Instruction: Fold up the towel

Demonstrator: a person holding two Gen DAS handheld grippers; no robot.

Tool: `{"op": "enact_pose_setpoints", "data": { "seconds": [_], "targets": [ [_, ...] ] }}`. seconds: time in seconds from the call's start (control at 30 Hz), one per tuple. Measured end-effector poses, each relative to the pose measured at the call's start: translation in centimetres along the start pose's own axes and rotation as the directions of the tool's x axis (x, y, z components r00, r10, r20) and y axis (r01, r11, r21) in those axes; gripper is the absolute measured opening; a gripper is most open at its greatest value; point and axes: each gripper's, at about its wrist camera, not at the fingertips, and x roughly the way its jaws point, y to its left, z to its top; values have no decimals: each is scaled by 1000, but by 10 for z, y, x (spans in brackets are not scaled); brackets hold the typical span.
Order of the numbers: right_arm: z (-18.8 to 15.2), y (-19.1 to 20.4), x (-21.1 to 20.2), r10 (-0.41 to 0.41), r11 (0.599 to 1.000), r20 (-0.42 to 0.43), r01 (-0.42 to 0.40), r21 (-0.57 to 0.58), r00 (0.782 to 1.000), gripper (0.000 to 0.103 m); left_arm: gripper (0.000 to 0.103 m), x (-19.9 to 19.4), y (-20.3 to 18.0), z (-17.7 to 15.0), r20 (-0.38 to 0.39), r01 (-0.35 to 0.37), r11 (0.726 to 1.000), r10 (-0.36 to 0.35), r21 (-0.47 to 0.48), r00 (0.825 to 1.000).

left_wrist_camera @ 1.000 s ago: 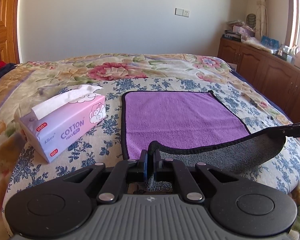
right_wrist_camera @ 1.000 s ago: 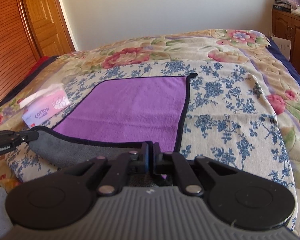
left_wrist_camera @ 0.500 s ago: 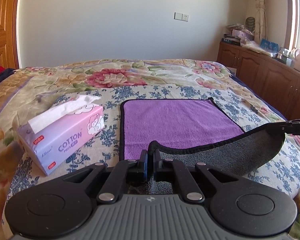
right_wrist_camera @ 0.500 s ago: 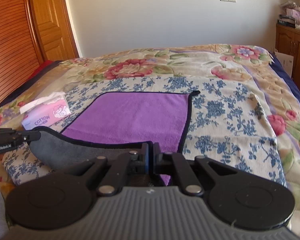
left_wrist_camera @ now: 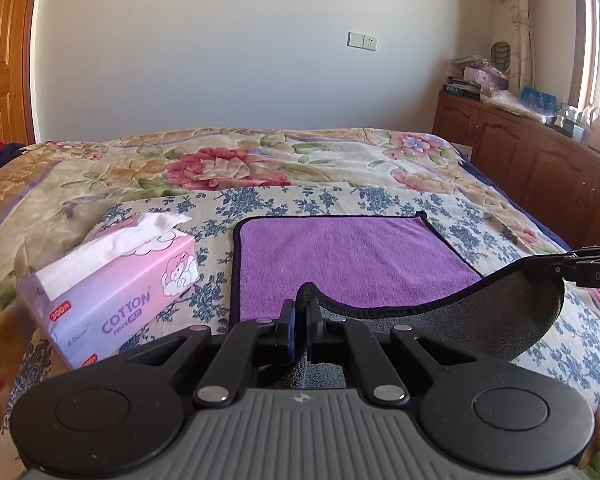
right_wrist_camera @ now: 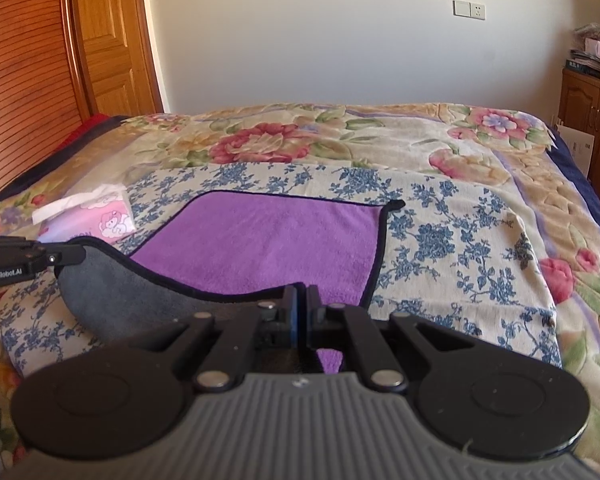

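Note:
A purple towel (left_wrist_camera: 348, 256) with a dark edge and grey underside lies on the bed; it also shows in the right wrist view (right_wrist_camera: 260, 240). My left gripper (left_wrist_camera: 300, 312) is shut on the towel's near left corner. My right gripper (right_wrist_camera: 301, 300) is shut on the near right corner. Both corners are lifted, and the near edge hangs between them with the grey underside (left_wrist_camera: 480, 316) showing. The right gripper shows at the right edge of the left wrist view (left_wrist_camera: 580, 268); the left gripper shows at the left edge of the right wrist view (right_wrist_camera: 28, 258).
A pink tissue box (left_wrist_camera: 116, 280) stands on the bed left of the towel. The bed has a floral cover (left_wrist_camera: 228, 168). Wooden cabinets (left_wrist_camera: 540, 168) with clutter stand along the right wall. A wooden door (right_wrist_camera: 108, 40) is at the left.
Both grippers have risen with the towel's near corners, and the views have tilted up. The near edge has lifted further off the bed.

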Motion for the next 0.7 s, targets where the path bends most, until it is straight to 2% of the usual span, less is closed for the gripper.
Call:
{"op": "enact_pose_setpoints", "data": {
  "seconds": [0.3, 0.7],
  "targets": [
    [10, 2, -1, 12, 999, 35, -11, -32, 999, 5, 6, 7, -1, 10, -1, -6, 1000, 6, 11, 1000],
    [22, 1, -7, 33, 999, 84, -29, -42, 996, 5, 6, 2, -4, 20, 38, -7, 1000, 7, 11, 999]
  ]
}}
